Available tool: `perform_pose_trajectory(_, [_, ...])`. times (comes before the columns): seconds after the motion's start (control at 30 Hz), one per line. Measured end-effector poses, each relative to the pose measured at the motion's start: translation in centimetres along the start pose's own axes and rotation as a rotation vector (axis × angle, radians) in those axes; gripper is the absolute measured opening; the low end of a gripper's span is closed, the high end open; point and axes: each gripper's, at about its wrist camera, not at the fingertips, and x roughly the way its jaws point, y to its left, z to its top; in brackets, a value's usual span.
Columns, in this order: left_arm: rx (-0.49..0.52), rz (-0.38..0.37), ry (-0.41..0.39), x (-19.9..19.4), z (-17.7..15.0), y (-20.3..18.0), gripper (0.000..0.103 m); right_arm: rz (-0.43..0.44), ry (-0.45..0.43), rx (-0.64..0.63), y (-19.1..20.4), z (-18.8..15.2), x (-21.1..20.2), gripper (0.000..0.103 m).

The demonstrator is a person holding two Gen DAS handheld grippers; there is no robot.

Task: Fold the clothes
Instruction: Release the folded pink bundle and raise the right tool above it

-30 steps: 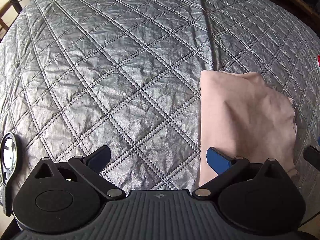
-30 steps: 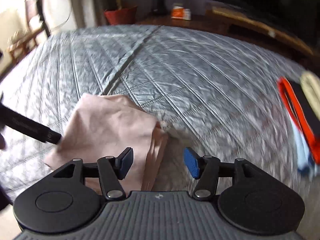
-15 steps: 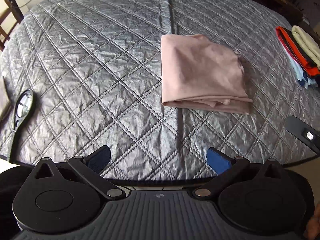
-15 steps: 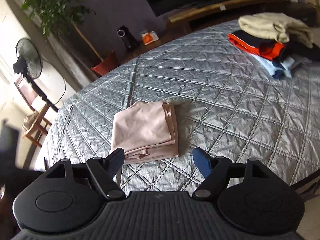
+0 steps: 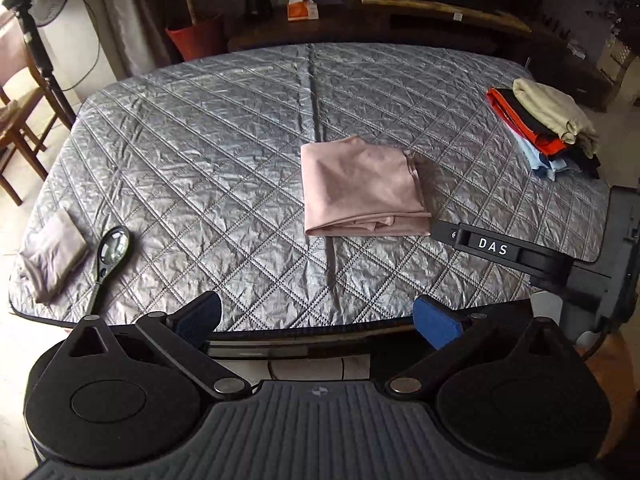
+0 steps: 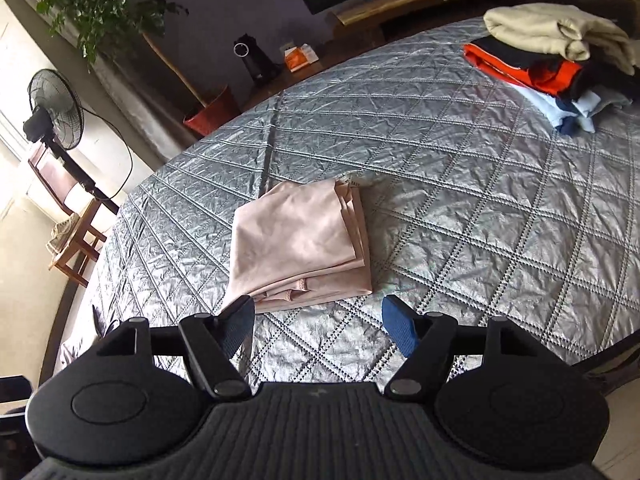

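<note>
Left wrist view: a silver-grey quilted cover (image 5: pixel 208 152), crinkled and stitched in a diamond grid with 1 straight seam down its middle, is spread over what looks like a bed. Near its centre lies 1 folded pink garment (image 5: pixel 360 188), soft matte cloth in a rough rectangle, its stacked layers showing along the near and right edges. Toward the far right corner sits 1 pile of folded clothes (image 5: pixel 548 124): a cream piece on top, then black, orange, light blue and dark blue. At the near left edge lie 1 small folded greyish-mauve cloth (image 5: pixel 52 256) and 1 black-handled magnifying glass (image 5: pixel 110 256) with a round lens, just beside each other.

The left gripper (image 5: pixel 316 316) hangs over the cover's near edge; its 2 blue-padded jaws stand wide apart and grasp nothing. At the right, a black finger of the other gripper reaches in beside the pink garment's near right corner, and it carries white letters reading "DAS".

In the right wrist view, the right gripper (image 6: pixel 318 326) hovers above the cover just short of the pink garment (image 6: pixel 296 240). Its jaws are closing a little, with only bare cover between the ribbed blue pads. A small white tag with print too small to read pokes out at the garment's far corner. Behind the bed stand 1 red pot (image 6: pixel 214 114), 1 orange-and-white box (image 6: pixel 298 57) and 1 black fan (image 6: pixel 56 110).
</note>
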Motion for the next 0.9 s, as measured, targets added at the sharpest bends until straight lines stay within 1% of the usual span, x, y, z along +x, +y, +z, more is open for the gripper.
perform_pose_trajectory(0.13, [0.000, 0.008, -0.016, -1.0, 0.2, -0.8, 0.103, -0.006, -0.004, -0.017, 0.0, -0.1, -0.2, 0.068])
perform_pose_trajectory(0.4, [0.015, 0.011, -0.013, -1.2, 0.2, -1.8, 0.103, 0.005, 0.001, -0.014, -0.2, 0.0, -0.1, 0.068])
perform_pose_trajectory(0.9, [0.014, 0.007, -0.010, -0.5, 0.4, -1.6, 0.103, 0.016, 0.028, -0.011, -0.3, 0.1, 0.4, 0.068])
